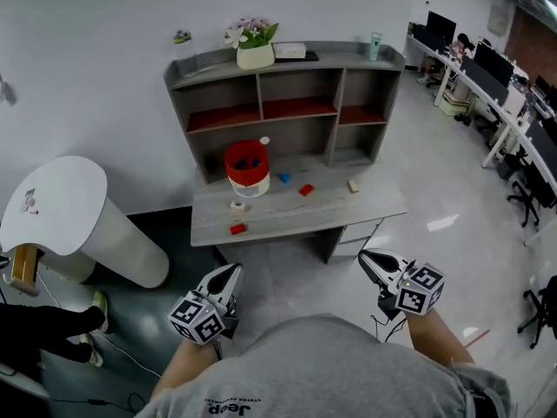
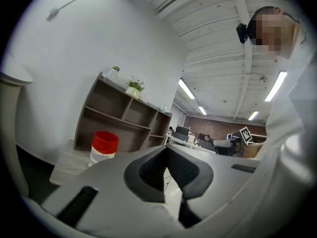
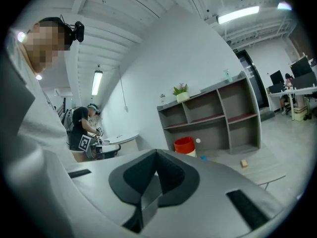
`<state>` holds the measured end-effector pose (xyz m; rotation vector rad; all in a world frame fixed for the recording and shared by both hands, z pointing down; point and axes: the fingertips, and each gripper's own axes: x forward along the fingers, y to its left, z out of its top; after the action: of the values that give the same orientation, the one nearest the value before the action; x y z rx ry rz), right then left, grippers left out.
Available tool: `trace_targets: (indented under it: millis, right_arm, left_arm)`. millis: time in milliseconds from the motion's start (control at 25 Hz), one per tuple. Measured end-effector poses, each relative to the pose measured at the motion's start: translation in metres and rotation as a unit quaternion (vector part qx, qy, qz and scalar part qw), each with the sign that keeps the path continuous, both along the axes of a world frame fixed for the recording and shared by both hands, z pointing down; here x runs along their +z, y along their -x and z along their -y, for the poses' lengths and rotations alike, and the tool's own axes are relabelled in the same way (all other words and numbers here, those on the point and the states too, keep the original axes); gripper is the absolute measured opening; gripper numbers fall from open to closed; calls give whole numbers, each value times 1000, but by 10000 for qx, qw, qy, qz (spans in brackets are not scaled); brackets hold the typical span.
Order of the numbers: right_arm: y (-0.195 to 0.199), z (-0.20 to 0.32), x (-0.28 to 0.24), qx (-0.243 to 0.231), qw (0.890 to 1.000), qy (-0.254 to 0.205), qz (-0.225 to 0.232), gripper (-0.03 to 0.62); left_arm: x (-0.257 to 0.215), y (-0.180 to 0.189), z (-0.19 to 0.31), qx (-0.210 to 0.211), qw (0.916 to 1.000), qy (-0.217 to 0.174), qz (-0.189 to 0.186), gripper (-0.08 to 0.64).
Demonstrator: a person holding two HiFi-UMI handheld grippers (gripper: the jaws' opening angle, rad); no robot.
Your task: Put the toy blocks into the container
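Observation:
A red container point(image 1: 247, 168) with a white base stands on the grey desk point(image 1: 296, 216), under the shelf; some blocks lie inside it. Loose on the desk are a blue block point(image 1: 284, 178), a red block point(image 1: 306, 190), a second red block point(image 1: 238, 228) near the front edge, and a tan block point(image 1: 353, 185). My left gripper point(image 1: 228, 277) and right gripper point(image 1: 370, 261) hang close to my body, well short of the desk, both shut and empty. The container point(image 2: 103, 147) shows far off in the left gripper view. The right gripper view holds the container point(image 3: 184, 145) and the tan block point(image 3: 243, 163).
A grey shelf unit point(image 1: 287, 103) with a flower pot point(image 1: 255, 50) rises behind the desk. A white roll point(image 1: 238, 205) lies by the container. A white round table point(image 1: 52, 203) stands at the left, office desks point(image 1: 496, 85) at the right. Another person point(image 3: 81, 128) stands behind.

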<state>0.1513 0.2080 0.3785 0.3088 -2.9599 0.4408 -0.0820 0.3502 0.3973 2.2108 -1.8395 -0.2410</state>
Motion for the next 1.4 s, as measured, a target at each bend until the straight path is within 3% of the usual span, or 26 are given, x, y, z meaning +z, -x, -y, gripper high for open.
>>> trace_targets:
  millis: [240,440,760,960,1160,1400]
  right_arm:
    - [33,53,17,123,9995,121,-255,20]
    - [58,120,28,-13,9994,268,-207,20]
    - [123,257,37,-927,9947,445,-63,20]
    - [153,320,39,-1451,9885,430,-6,20]
    - [176,343,54,-1556,9860,583,-99,20]
    - [208,342,66,-1336,9889,589,-279,20]
  left_arm:
    - [15,34,54,136,9997,120,-157,14]
    - [25,58,105,-50,9995,280,-116,14]
    - [41,89,197,-1075,9923,603,-86,13]
    - [50,90,258,-1343,9877,768,-215,14]
    - [64,98,288,-1262,9871,964,-189,14]
    - [88,147,292,-1181,9868,1083,-229,14]
